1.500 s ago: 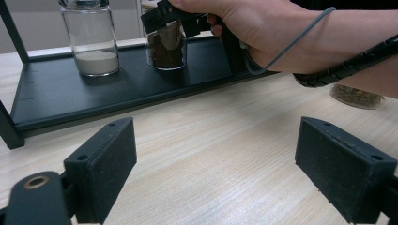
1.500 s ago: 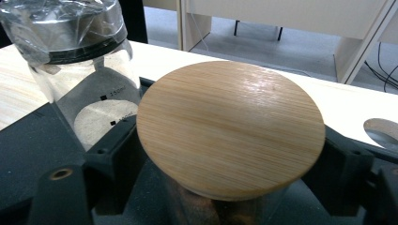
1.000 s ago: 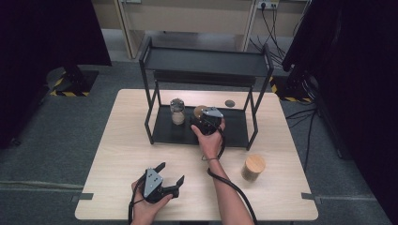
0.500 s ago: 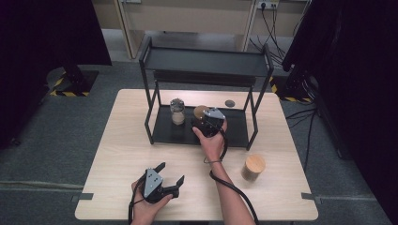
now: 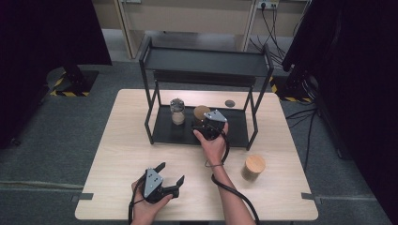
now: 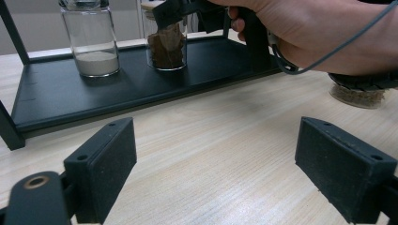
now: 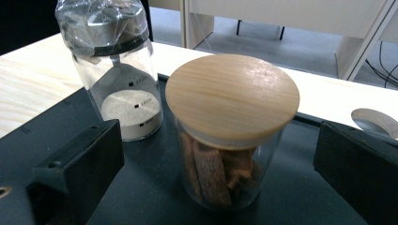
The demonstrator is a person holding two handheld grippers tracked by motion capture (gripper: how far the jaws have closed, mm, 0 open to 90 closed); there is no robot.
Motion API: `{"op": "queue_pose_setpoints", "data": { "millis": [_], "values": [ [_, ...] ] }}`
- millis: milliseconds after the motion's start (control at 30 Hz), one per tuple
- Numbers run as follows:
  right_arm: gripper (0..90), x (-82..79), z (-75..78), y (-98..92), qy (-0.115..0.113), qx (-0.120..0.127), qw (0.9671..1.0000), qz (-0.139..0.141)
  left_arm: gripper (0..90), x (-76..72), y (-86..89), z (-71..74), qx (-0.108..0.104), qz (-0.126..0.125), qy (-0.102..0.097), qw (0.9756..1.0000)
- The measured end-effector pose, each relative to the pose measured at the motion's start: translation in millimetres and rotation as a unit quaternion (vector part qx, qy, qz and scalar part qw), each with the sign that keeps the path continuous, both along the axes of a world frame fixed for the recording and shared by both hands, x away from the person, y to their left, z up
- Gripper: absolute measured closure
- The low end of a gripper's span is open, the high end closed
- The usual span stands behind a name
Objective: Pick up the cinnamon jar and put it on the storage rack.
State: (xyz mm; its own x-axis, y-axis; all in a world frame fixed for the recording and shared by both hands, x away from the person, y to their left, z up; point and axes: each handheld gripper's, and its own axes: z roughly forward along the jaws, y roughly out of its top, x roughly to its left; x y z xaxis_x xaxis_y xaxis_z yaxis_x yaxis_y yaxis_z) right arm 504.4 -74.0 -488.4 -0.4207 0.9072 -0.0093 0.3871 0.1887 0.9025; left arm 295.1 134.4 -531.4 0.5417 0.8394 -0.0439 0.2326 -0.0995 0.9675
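Nearest the person, well in front of the black metal 2-tier rack (image 5: 202,65), the left gripper (image 5: 170,174) hangs over the pale wooden table (image 5: 122,150) with its jaws spread wide and nothing between them; off the rack's right front corner stands a glass jar with a round wooden lid (image 5: 254,167); on the rack's lower shelf, the right gripper (image 7: 220,159) has just been opening, its jaws parted either side of the glass jar of brown bark pieces under a wooden lid (image 7: 224,136), pads clear of the glass; just beside it stands a glass jar of white powder with a metal cap (image 7: 117,70).
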Motion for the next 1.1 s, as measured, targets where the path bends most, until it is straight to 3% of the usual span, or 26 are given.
{"op": "queue_pose_setpoints", "data": {
  "millis": [1100],
  "values": [
    [2.4, -33.5, 1.1, -11.3, 0.010, 0.010, 0.9996, 0.023, 12.5, -0.3, -0.7, 0.1, 0.003, 0.000, -0.001, 1.0000]
  ]
}}
